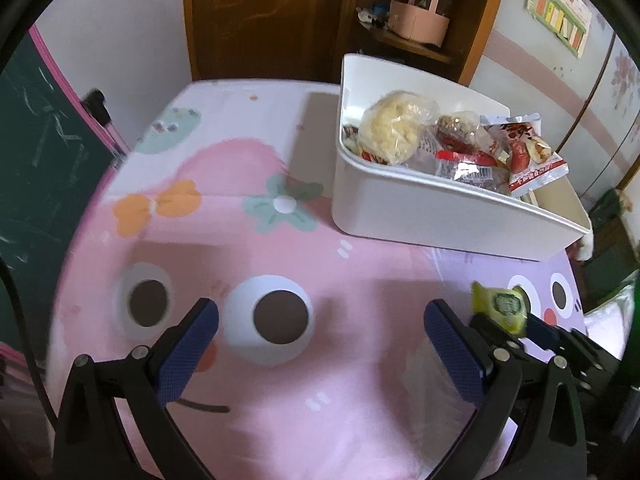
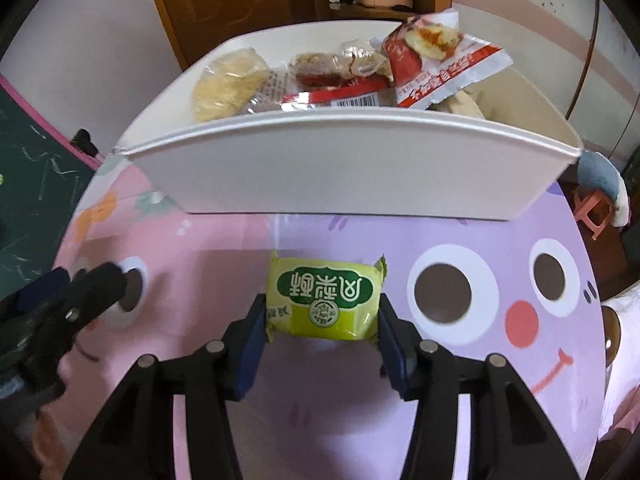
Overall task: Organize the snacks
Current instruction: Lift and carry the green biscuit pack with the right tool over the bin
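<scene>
Hovering wide apart and empty over the pink tablecloth (image 1: 280, 420), the left gripper (image 1: 320, 320) idles; to its right, the right gripper (image 2: 322, 330) pinches the green snack packet (image 2: 326, 298) crosswise, white bin (image 2: 344, 172) directly ahead, nearer this hand.

The left hand-held gripper (image 1: 320, 340) hangs with its blue-padded fingers (image 1: 190, 344) spread wide apart, nothing between them. The right hand-held gripper (image 2: 322, 330) sits just beside it, to its right, fingers closed in on a packet (image 2: 325, 300), one pad pressing each end.
</scene>
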A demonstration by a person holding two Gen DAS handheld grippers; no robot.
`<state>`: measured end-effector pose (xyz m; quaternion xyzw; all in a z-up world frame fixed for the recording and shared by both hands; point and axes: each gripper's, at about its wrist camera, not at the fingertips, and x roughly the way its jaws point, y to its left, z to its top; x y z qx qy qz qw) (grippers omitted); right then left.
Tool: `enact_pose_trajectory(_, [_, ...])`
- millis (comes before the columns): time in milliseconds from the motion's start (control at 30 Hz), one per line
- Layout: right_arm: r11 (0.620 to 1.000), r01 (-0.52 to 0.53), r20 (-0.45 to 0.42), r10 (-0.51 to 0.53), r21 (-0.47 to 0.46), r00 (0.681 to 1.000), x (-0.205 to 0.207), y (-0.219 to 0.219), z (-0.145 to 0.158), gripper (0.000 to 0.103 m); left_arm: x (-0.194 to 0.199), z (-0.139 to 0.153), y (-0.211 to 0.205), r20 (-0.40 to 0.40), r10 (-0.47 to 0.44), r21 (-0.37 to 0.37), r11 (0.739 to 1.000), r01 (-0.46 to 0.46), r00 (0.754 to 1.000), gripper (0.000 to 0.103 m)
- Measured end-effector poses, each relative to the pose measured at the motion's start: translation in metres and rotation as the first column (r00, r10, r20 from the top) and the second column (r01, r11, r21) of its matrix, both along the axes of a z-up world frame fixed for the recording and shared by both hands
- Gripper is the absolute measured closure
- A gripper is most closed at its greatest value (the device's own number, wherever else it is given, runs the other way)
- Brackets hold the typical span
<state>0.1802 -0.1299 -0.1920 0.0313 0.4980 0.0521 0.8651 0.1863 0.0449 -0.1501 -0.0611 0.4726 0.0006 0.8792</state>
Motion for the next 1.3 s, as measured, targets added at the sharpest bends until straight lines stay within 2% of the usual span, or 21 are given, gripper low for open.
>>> enact_pose_trajectory(267, [0.999, 0.001, 0.086, -0.005, 0.046, 0.996, -0.038, -0.009, 0.053, 0.052, -0.03, 0.047, 0.001, 0.11, 0.031, 0.018, 0.999, -0.033, 0.993, 0.001])
enact_pose_trajectory(433, [1.0, -0.011, 0.15, 0.007, 0.024, 0.989, -0.045, -0.03, 0.094, 0.051, -0.032, 0.092, -0.004, 0.156, -0.046, -0.006, 0.999, 0.047, 0.987, 0.001])
enact_pose_trajectory(633, [0.999, -0.004, 0.27, 0.013, -0.034, 0.963, -0.037, -0.038, 0.17, 0.051, -0.008, 0.158, -0.008, 0.168, -0.115, -0.068, 0.989, 0.128, 0.979, 0.001])
enact_pose_trajectory(733, [0.997, 0.018, 0.358, 0.011, -0.079, 0.934, -0.023, -0.044, 0.215, 0.051, 0.011, 0.184, -0.014, 0.169, -0.133, -0.015, 0.99, 0.137, 0.977, 0.001])
enact_pose_trajectory(833, [0.992, 0.048, 0.434, 0.007, -0.116, 0.901, -0.009, -0.048, 0.256, 0.051, 0.029, 0.211, -0.018, 0.22, -0.125, 0.059, 0.992, 0.115, 0.967, 0.001])
enact_pose_trajectory(933, [0.989, 0.07, 0.47, -0.001, -0.129, 0.883, 0.012, -0.051, 0.285, 0.051, 0.05, 0.232, -0.019, 0.241, -0.117, 0.085, 0.992, 0.099, 0.963, 0.001])
enact_pose_trajectory(1033, [0.982, 0.101, 0.486, -0.011, -0.16, 0.874, 0.039, -0.051, 0.301, 0.051, 0.081, 0.246, -0.019, 0.238, -0.106, 0.081, 0.993, 0.089, 0.966, 0.001])
enact_pose_trajectory(1100, [0.983, 0.105, 0.471, -0.022, -0.152, 0.882, 0.058, -0.052, 0.303, 0.051, 0.096, 0.247, -0.022, 0.243, -0.104, 0.103, 0.991, 0.081, 0.965, 0.001])
enact_pose_trajectory(1300, [0.985, 0.107, 0.402, -0.042, -0.139, 0.915, 0.106, -0.056, 0.283, 0.051, 0.131, 0.222, -0.039, 0.215, -0.136, 0.168, 0.981, 0.1, 0.967, 0.001])
